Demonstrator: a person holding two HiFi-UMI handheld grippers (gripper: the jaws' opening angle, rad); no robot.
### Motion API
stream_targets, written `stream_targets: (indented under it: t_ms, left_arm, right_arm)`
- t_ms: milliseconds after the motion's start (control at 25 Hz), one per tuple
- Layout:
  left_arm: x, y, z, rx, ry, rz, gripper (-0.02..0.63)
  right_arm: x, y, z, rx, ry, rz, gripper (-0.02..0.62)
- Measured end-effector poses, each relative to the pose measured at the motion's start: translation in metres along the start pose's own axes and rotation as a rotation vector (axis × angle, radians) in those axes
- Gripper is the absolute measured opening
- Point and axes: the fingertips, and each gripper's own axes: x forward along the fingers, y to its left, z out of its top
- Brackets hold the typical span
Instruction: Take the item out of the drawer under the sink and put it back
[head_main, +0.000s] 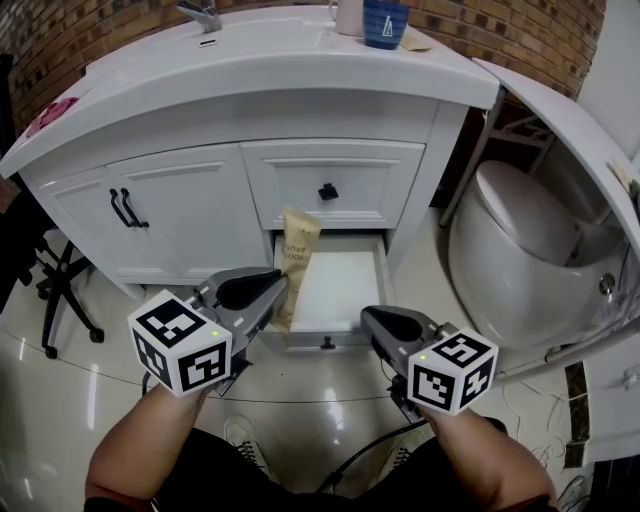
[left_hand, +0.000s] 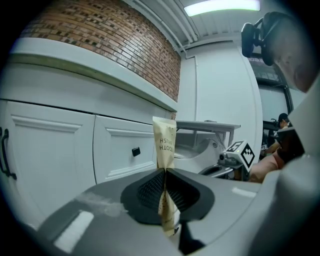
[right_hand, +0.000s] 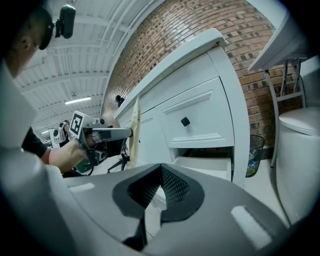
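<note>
A tan paper toothbrush packet (head_main: 296, 262) stands upright over the left side of the open bottom drawer (head_main: 335, 290) under the sink. My left gripper (head_main: 278, 290) is shut on the packet's lower part; in the left gripper view the packet (left_hand: 165, 145) rises from between the closed jaws. My right gripper (head_main: 372, 322) hovers in front of the drawer's right front corner, shut with nothing between its jaws (right_hand: 159, 170). From the right gripper view the packet (right_hand: 134, 131) and the left gripper (right_hand: 107, 133) show at the left.
The white vanity (head_main: 290, 90) has a closed upper drawer (head_main: 330, 185) and cabinet doors (head_main: 150, 215) to the left. A toilet (head_main: 520, 250) stands at the right. A blue cup (head_main: 384, 22) sits on the counter. A chair base (head_main: 60, 290) is at the far left.
</note>
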Motion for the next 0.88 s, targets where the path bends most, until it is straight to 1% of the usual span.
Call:
stream_targets:
  t_ms: [200, 320, 480, 560, 680, 880]
  left_arm:
    - [0.031, 0.020, 0.009, 0.066, 0.036, 0.035, 0.021]
    - [0.054, 0.025, 0.000, 0.078, 0.080, 0.018, 0.021]
    - [0.085, 0.038, -0.036, 0.116, 0.199, 0.013, 0.021]
    - [0.098, 0.045, -0.055, 0.120, 0.260, 0.010, 0.021]
    - [0.115, 0.047, -0.080, 0.132, 0.355, -0.016, 0.021]
    - [0.144, 0.055, -0.108, 0.201, 0.492, -0.031, 0.021]
  right_arm:
    - [-0.004, -0.005, 0.007, -0.001, -0.021, -0.012, 0.003]
    - [-0.008, -0.009, 0.010, 0.004, -0.034, -0.024, 0.003]
    - [-0.011, -0.012, 0.014, 0.012, -0.042, -0.025, 0.003]
    - [-0.012, -0.011, 0.013, 0.035, -0.039, -0.009, 0.003]
    - [-0.014, -0.008, 0.012, 0.059, -0.037, 0.012, 0.003]
    - [-0.011, -0.010, 0.009, 0.054, -0.022, 0.013, 0.003]
